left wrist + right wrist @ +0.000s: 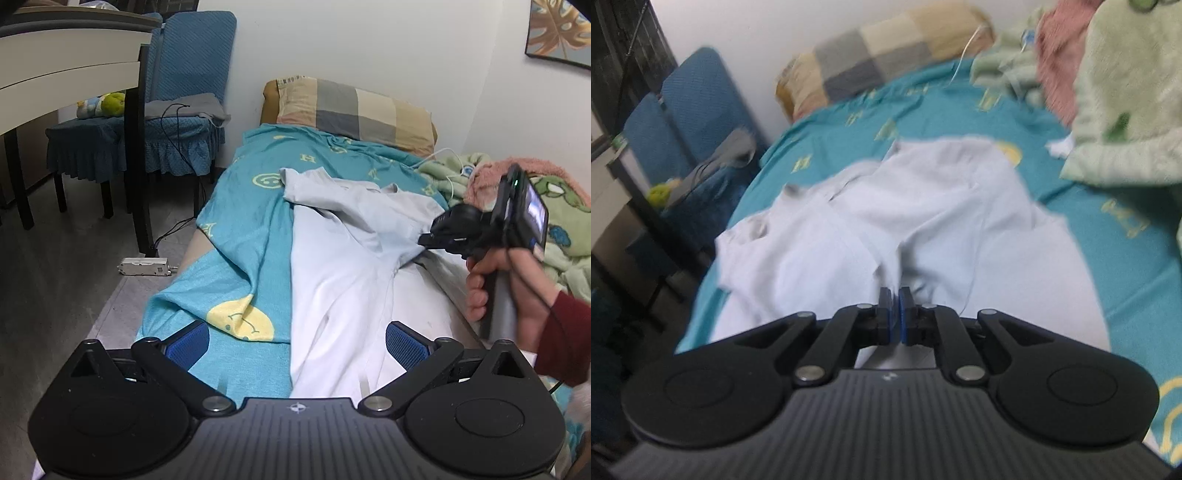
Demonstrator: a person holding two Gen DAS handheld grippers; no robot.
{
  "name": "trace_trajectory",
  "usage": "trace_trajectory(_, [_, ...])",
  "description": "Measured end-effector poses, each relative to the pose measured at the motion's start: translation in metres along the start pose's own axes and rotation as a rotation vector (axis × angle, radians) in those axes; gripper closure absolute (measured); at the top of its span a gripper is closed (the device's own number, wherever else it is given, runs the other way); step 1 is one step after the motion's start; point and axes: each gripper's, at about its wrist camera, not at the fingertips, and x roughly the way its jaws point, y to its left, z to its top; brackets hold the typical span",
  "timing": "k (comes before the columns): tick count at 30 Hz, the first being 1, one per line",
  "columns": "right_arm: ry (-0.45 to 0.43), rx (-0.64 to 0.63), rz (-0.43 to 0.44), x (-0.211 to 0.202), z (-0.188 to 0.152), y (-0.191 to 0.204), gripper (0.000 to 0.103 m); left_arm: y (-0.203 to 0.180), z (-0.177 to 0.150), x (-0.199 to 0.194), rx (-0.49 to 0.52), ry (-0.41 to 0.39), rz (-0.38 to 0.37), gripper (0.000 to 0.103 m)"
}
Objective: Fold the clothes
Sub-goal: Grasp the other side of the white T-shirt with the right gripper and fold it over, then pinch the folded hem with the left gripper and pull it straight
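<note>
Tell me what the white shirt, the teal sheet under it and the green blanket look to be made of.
White shirt: thin, matte woven fabric, probably cotton or a blend; it drapes in soft creases where the right gripper pinches it.
Teal sheet: light, smooth printed cloth, likely cotton or polyester; it falls in loose folds.
Green blanket: thick plush fleece, judging by its fuzzy, napped surface.

wall picture (557, 31) cut off by edge, right-wrist view motion-blurred

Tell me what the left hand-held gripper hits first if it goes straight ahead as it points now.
Most likely the white garment: the open left hand-held gripper points along it where it lies on the teal sheet. Depth is unclear, so height above the cloth is uncertain.
</note>
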Motion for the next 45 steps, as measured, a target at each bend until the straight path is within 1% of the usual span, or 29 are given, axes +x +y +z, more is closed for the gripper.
trace_trajectory(1, [0.040,-0.005,0.007,-0.003,0.002,0.002,0.095,-0.001,0.000,0.001,0.005,0.003,0.000,0.000])
trace_trajectory(3, [0.083,-0.032,0.019,-0.022,0.001,0.007,0.092,-0.005,0.000,0.001,0.023,0.010,-0.002,0.001])
trace_trajectory(4, [0.099,-0.046,0.028,-0.032,0.003,0.008,0.083,-0.007,-0.001,0.001,0.032,0.014,-0.004,0.001])
trace_trajectory(5, [0.101,-0.043,0.047,-0.050,0.001,0.005,0.067,-0.010,-0.001,0.001,0.042,0.017,-0.005,0.002])
trace_trajectory(6, [0.103,-0.040,0.067,-0.068,-0.001,0.002,0.057,-0.011,-0.001,0.001,0.051,0.020,-0.001,0.002])
trace_trajectory(7, [0.099,-0.032,0.088,-0.089,-0.005,0.000,0.042,-0.013,-0.002,-0.001,0.058,0.021,0.005,0.003])
trace_trajectory(8, [0.099,-0.035,0.101,-0.111,-0.009,-0.003,0.039,-0.014,-0.002,-0.002,0.065,0.023,0.012,0.003])
trace_trajectory(11, [0.087,-0.051,0.103,-0.177,-0.025,-0.014,0.039,-0.015,-0.002,-0.009,0.065,0.021,0.024,0.003])
trace_trajectory(12, [0.069,-0.048,0.104,-0.195,-0.034,-0.022,0.039,-0.016,-0.001,-0.010,0.067,0.034,0.032,0.004])
trace_trajectory(14, [0.048,-0.014,0.094,-0.219,-0.051,-0.042,0.036,-0.020,0.001,-0.013,0.083,0.074,0.047,0.008])
trace_trajectory(16, [0.069,0.041,0.048,-0.224,-0.060,-0.063,0.036,-0.025,0.003,-0.014,0.109,0.128,0.037,0.011])
trace_trajectory(17, [0.073,0.070,0.025,-0.224,-0.060,-0.070,0.035,-0.028,0.004,-0.014,0.124,0.158,0.027,0.012])
trace_trajectory(19, [0.064,0.120,0.012,-0.217,-0.052,-0.083,0.034,-0.036,0.004,-0.014,0.184,0.232,0.011,0.021])
trace_trajectory(21, [0.058,0.162,0.039,-0.212,-0.044,-0.090,0.034,-0.042,0.003,-0.012,0.273,0.319,-0.006,0.021])
trace_trajectory(22, [0.058,0.177,0.054,-0.210,-0.042,-0.092,0.034,-0.041,0.002,-0.011,0.299,0.370,-0.010,0.022])
trace_trajectory(24, [0.068,0.189,0.077,-0.204,-0.041,-0.093,0.034,-0.036,0.000,-0.006,0.316,0.474,-0.022,0.025])
trace_trajectory(25, [0.077,0.182,0.091,-0.202,-0.041,-0.092,0.034,-0.034,-0.002,-0.005,0.307,0.517,-0.036,0.025])
trace_trajectory(27, [0.096,0.172,0.113,-0.198,-0.040,-0.091,0.034,-0.032,-0.007,0.000,0.290,0.603,-0.050,0.029])
trace_trajectory(28, [0.101,0.174,0.120,-0.196,-0.040,-0.092,0.034,-0.031,-0.010,0.003,0.282,0.647,-0.055,0.036])
trace_trajectory(30, [0.107,0.190,0.124,-0.194,-0.038,-0.096,0.034,-0.036,-0.018,0.009,0.291,0.708,-0.053,0.041])
trace_trajectory(31, [0.106,0.200,0.125,-0.193,-0.037,-0.098,0.034,-0.040,-0.023,0.013,0.309,0.734,-0.044,0.052])
trace_trajectory(32, [0.104,0.211,0.126,-0.191,-0.036,-0.101,0.034,-0.043,-0.026,0.013,0.323,0.748,-0.034,0.075])
trace_trajectory(34, [0.110,0.227,0.122,-0.190,-0.035,-0.105,0.034,-0.048,-0.021,0.006,0.342,0.736,-0.015,0.096])
trace_trajectory(36, [0.119,0.247,0.123,-0.190,-0.036,-0.110,0.034,-0.053,-0.015,-0.001,0.361,0.724,0.003,0.101])
trace_trajectory(38, [0.122,0.259,0.131,-0.192,-0.038,-0.113,0.034,-0.058,-0.010,-0.009,0.380,0.712,0.022,0.101])
trace_trajectory(40, [0.125,0.267,0.140,-0.194,-0.039,-0.114,0.034,-0.062,0.002,-0.022,0.370,0.692,0.008,0.102])
trace_trajectory(41, [0.126,0.269,0.145,-0.195,-0.039,-0.114,0.034,-0.065,0.008,-0.029,0.350,0.684,-0.008,0.102])
trace_trajectory(45, [0.123,0.263,0.156,-0.197,-0.038,-0.112,0.034,-0.079,0.031,-0.050,0.211,0.673,-0.087,0.102])
